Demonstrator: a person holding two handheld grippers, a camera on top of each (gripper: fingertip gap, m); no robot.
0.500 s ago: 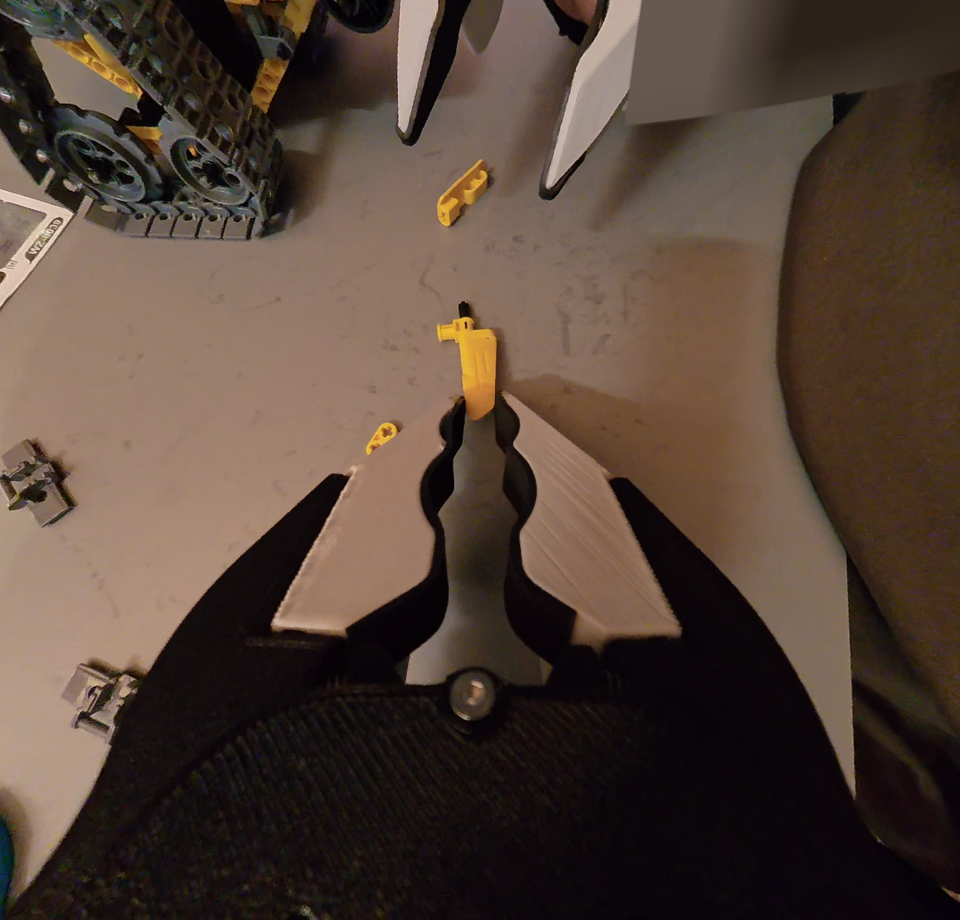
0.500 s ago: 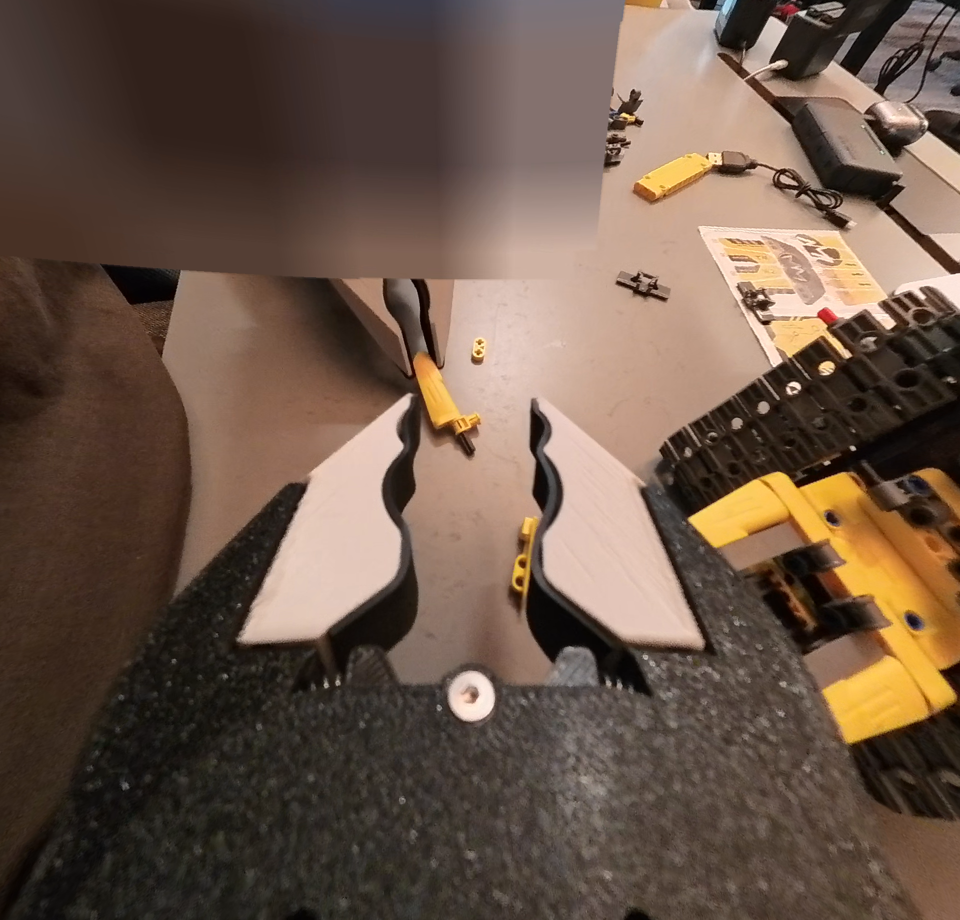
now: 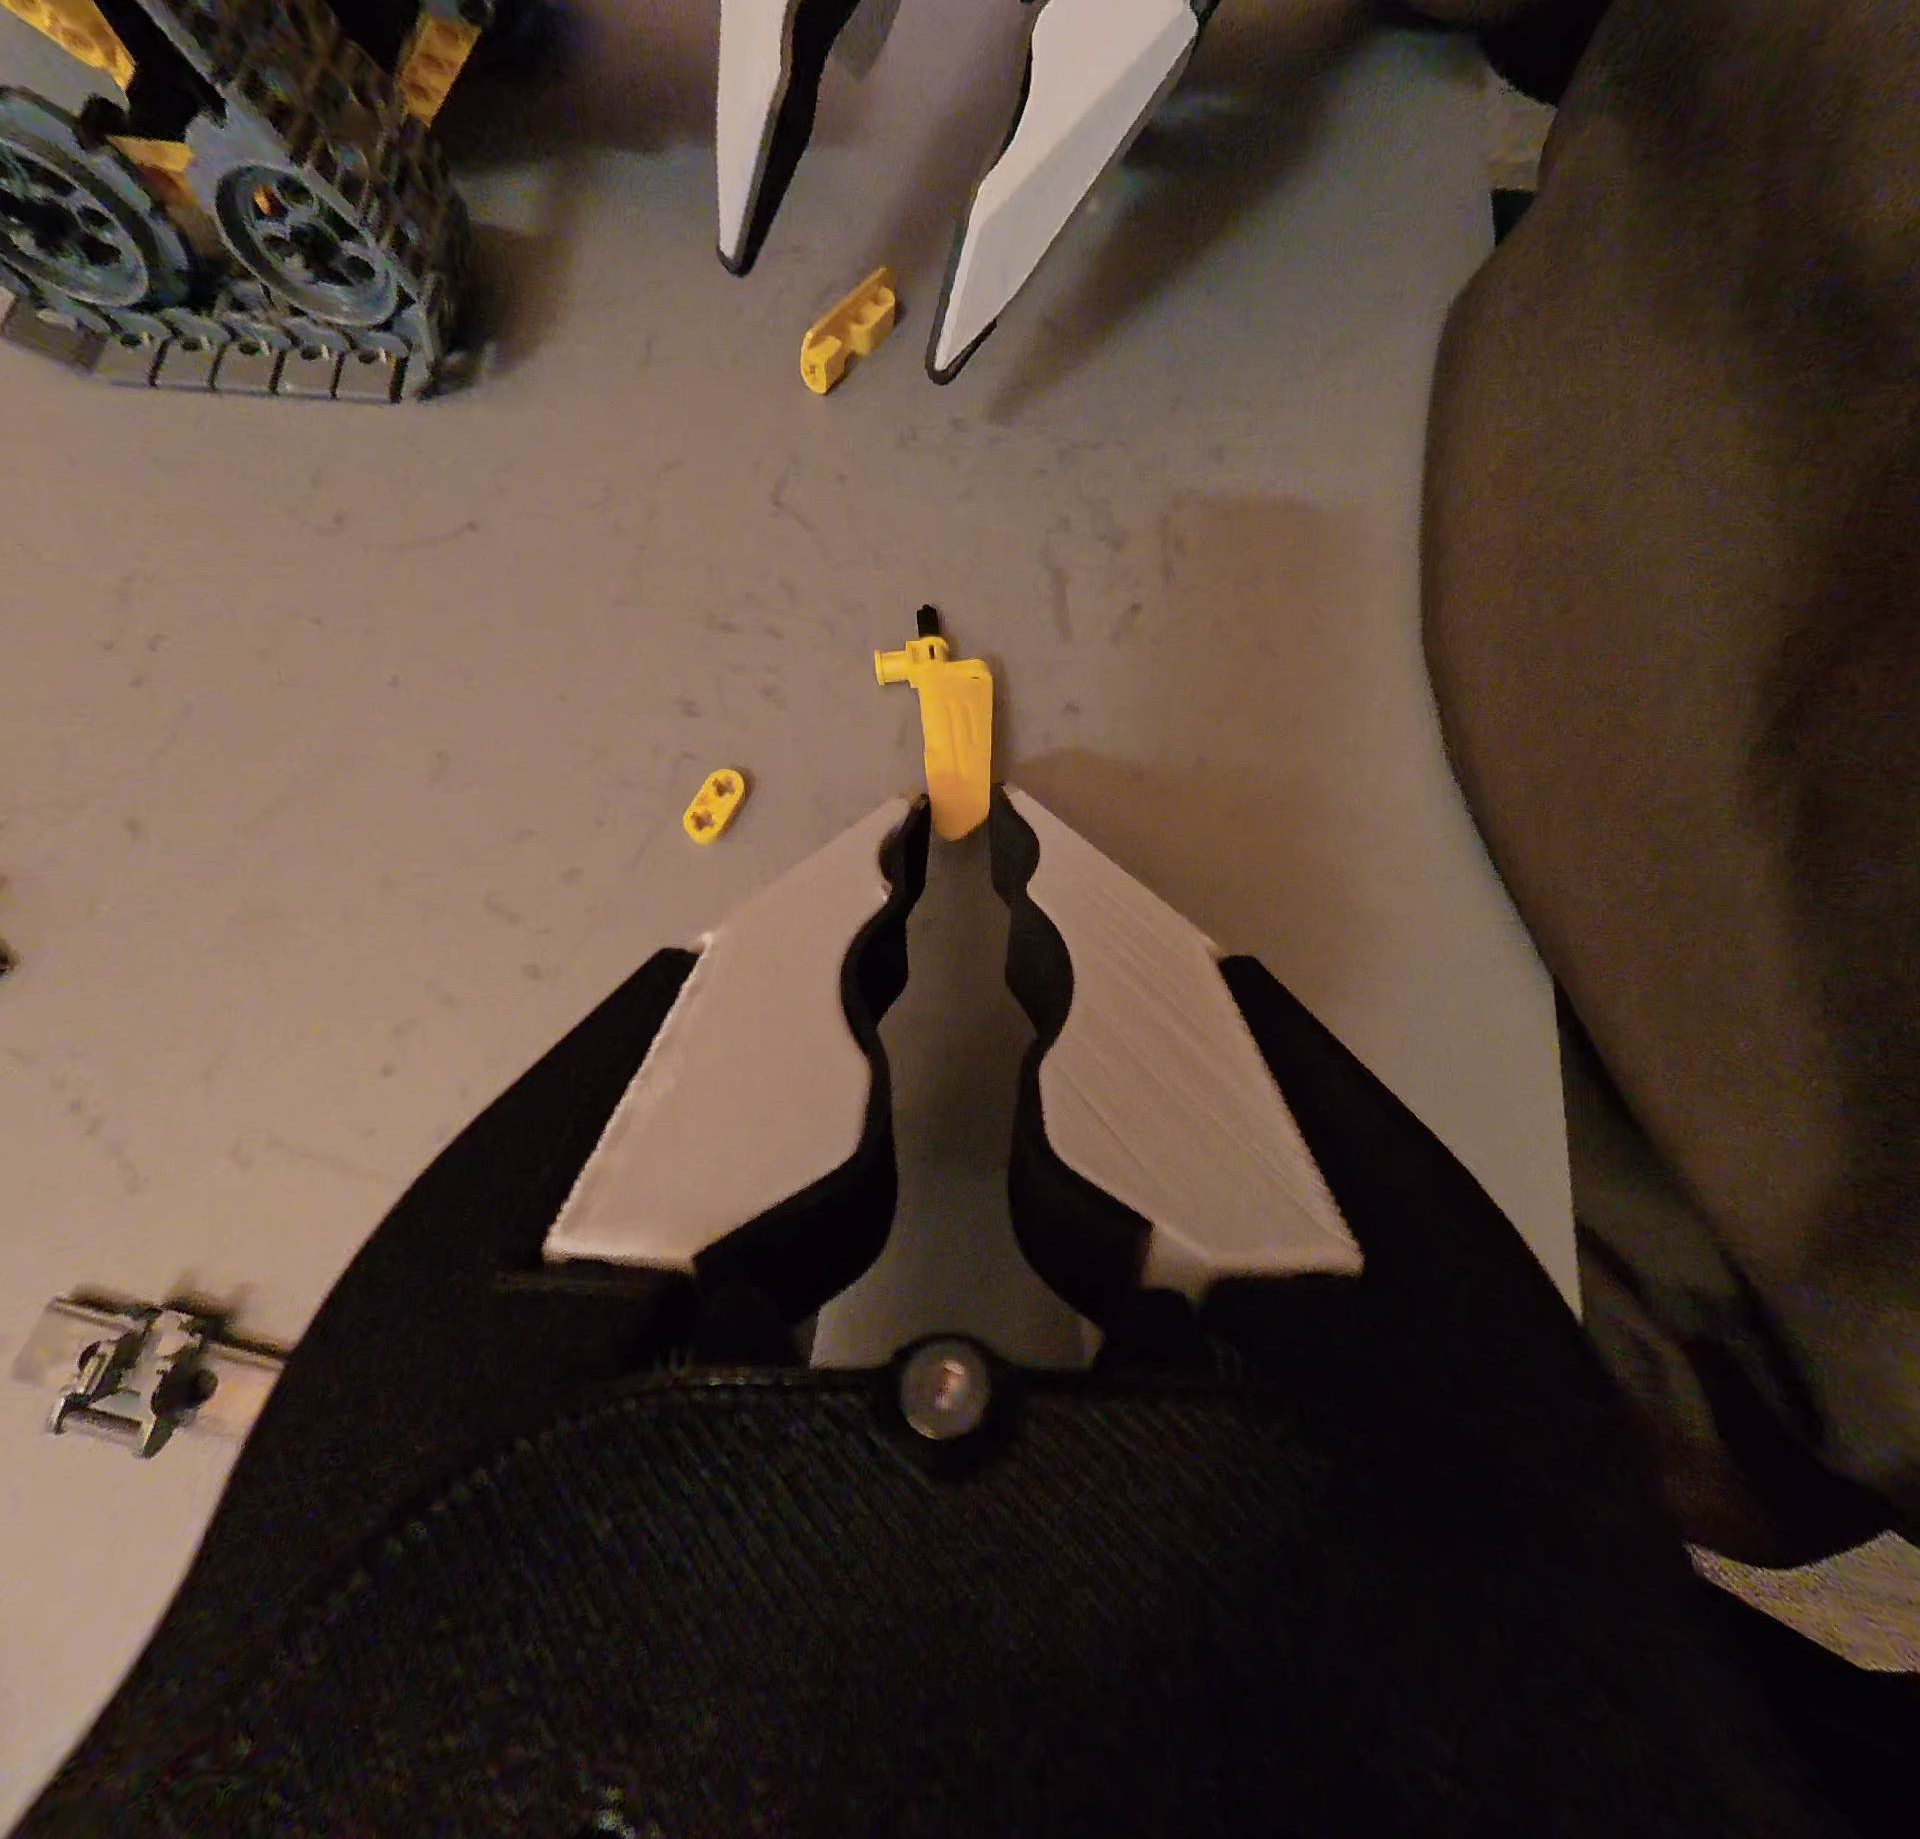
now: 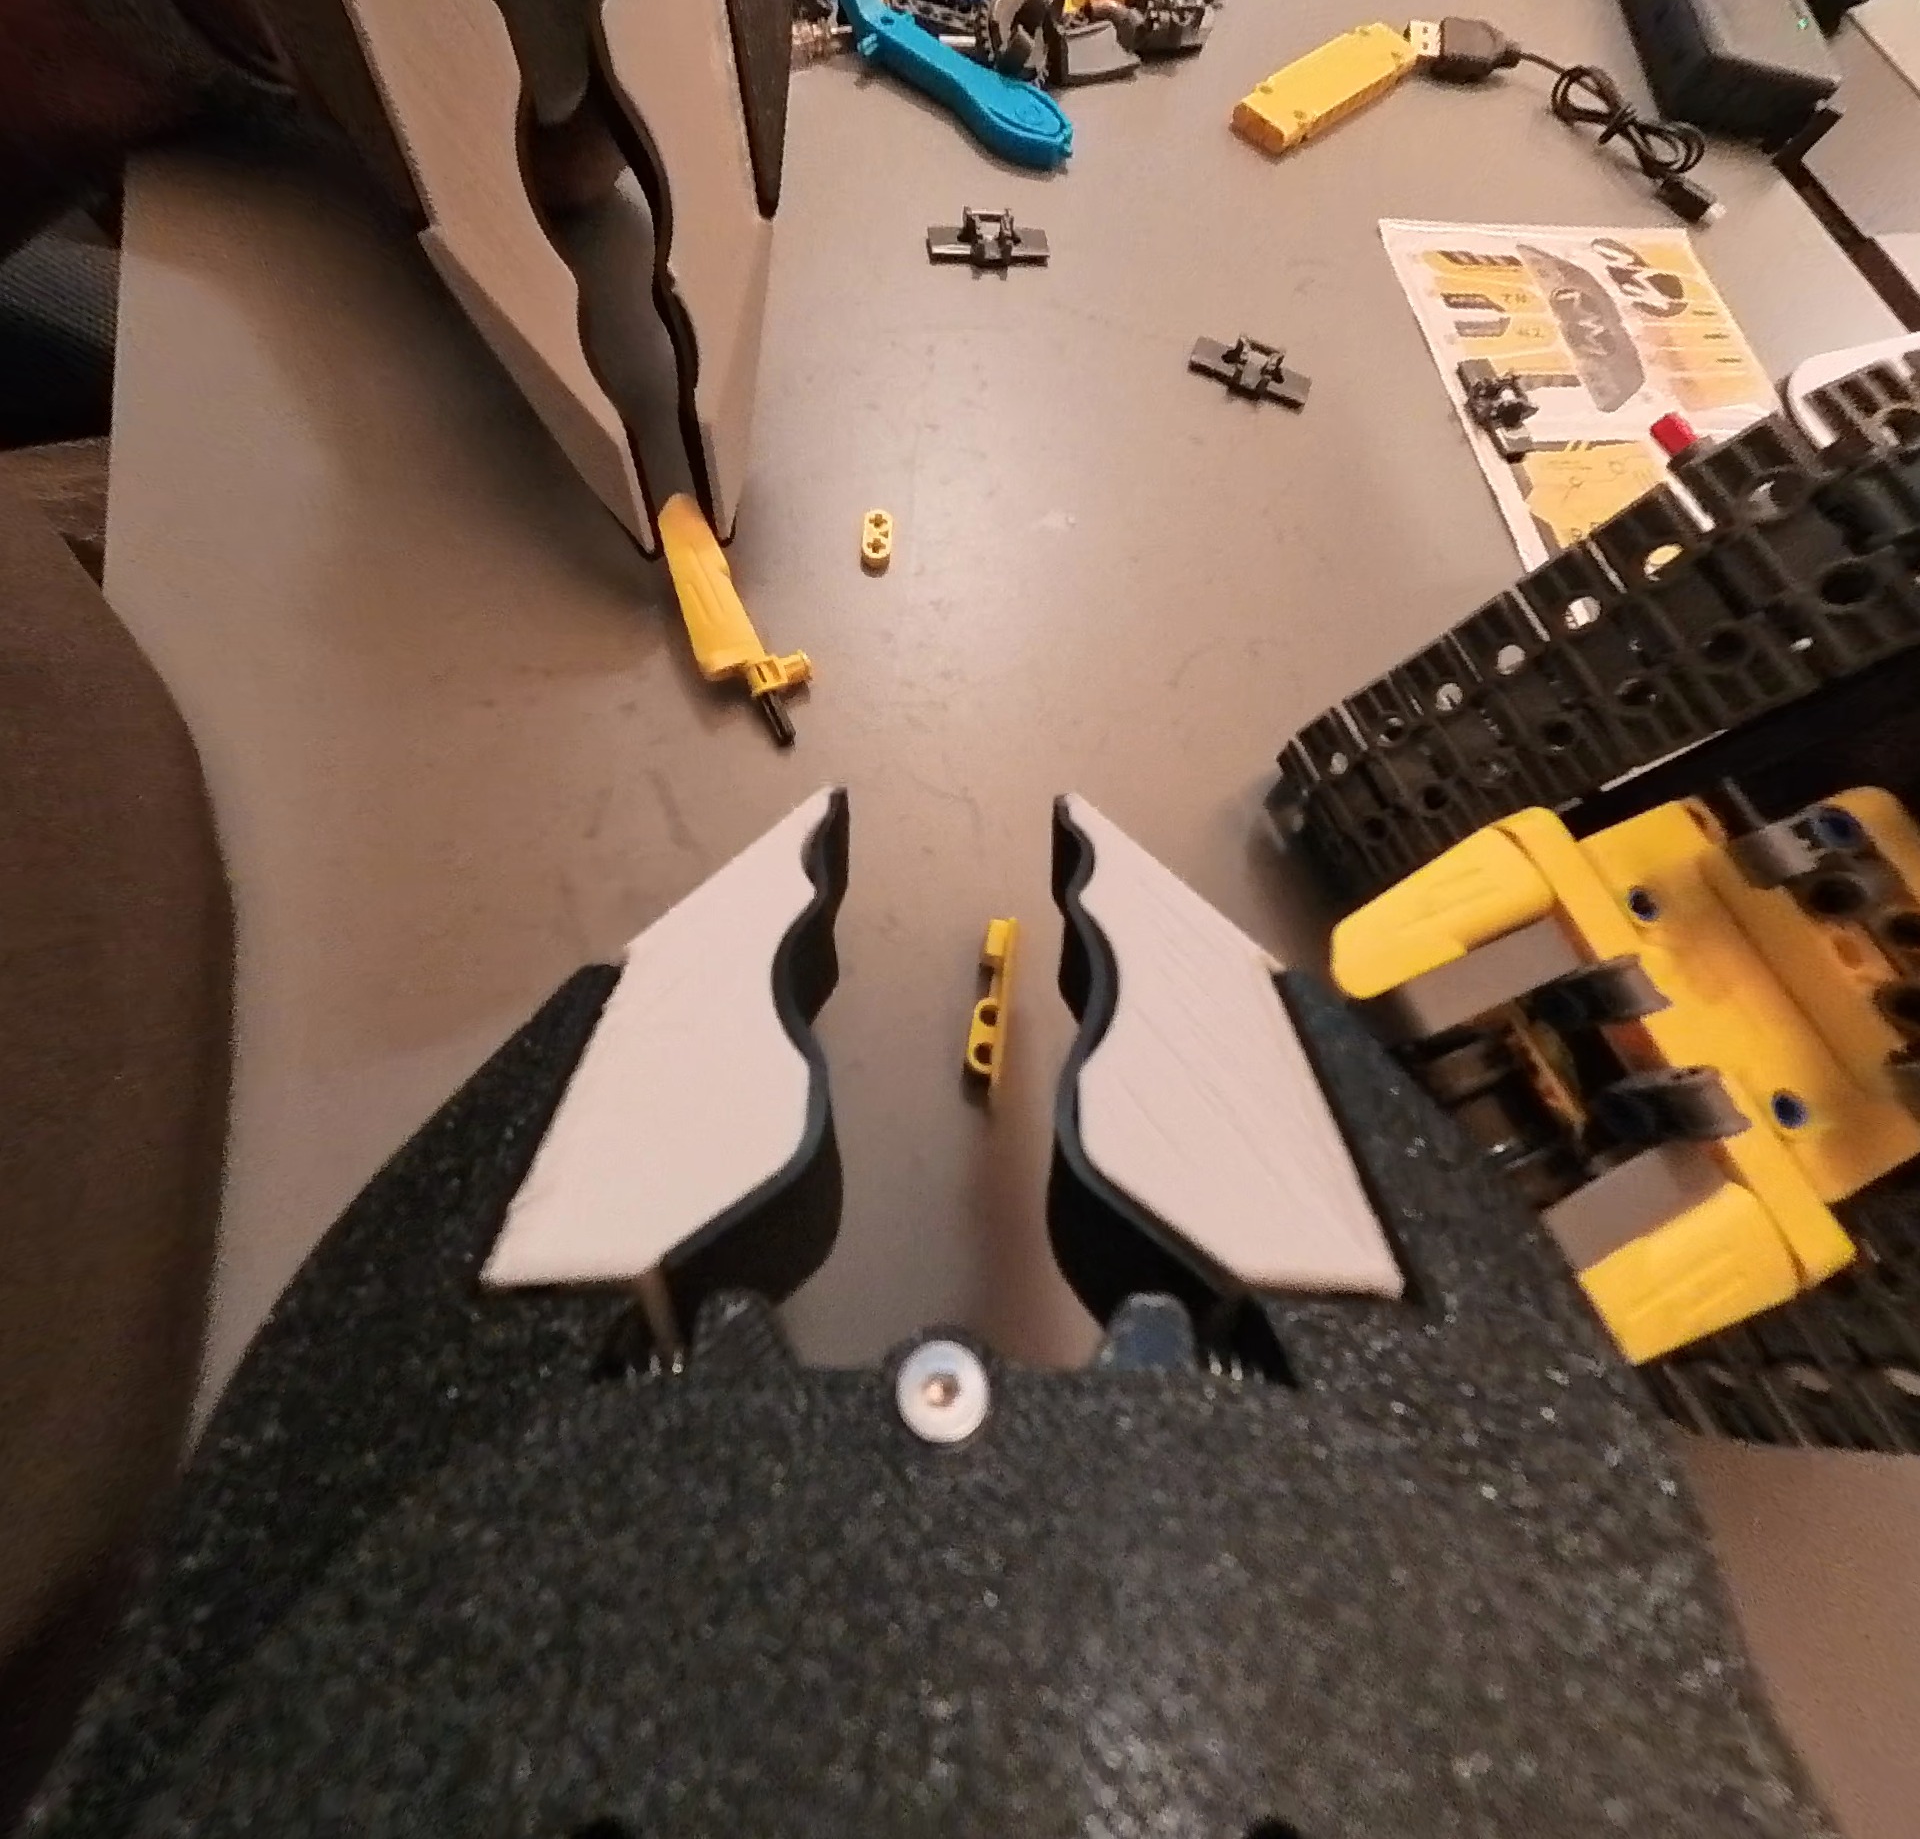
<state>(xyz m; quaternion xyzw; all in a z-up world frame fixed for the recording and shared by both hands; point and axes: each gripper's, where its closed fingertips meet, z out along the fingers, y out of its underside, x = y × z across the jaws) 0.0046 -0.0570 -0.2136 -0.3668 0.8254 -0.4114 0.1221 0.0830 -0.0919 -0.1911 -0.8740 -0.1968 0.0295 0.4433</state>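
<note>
— Two grippers show in the left wrist view; what does each do?

— Left gripper [image 3: 956, 813]: fingers pressed together on the near end of a yellow piece [image 3: 958, 740], which points forward low over the table [image 3: 416, 646], black pin at its far end. The hold is shallow, at the very fingertips. A two-hole link [image 3: 715, 804] lies just left of it. Right gripper [image 3: 840, 322]: fingers spread, tips down at the table, a yellow connector [image 3: 850, 329] between them. A tracked model [image 3: 260, 262] stands far left; a grey track link [image 3: 135, 1374] lies near left.

— And the right wrist view?

— Right gripper: spread and holding nothing; the connector lies between its fingers, nearer the right one and apart from both. The left gripper descends steeply from the upper left, pinching the piece by its end. The model sits to the right. Beyond lie a leaflet [image 4: 1558, 335], a blue tool [image 4: 977, 96] and a yellow box [image 4: 1320, 90] with a cable.
</note>
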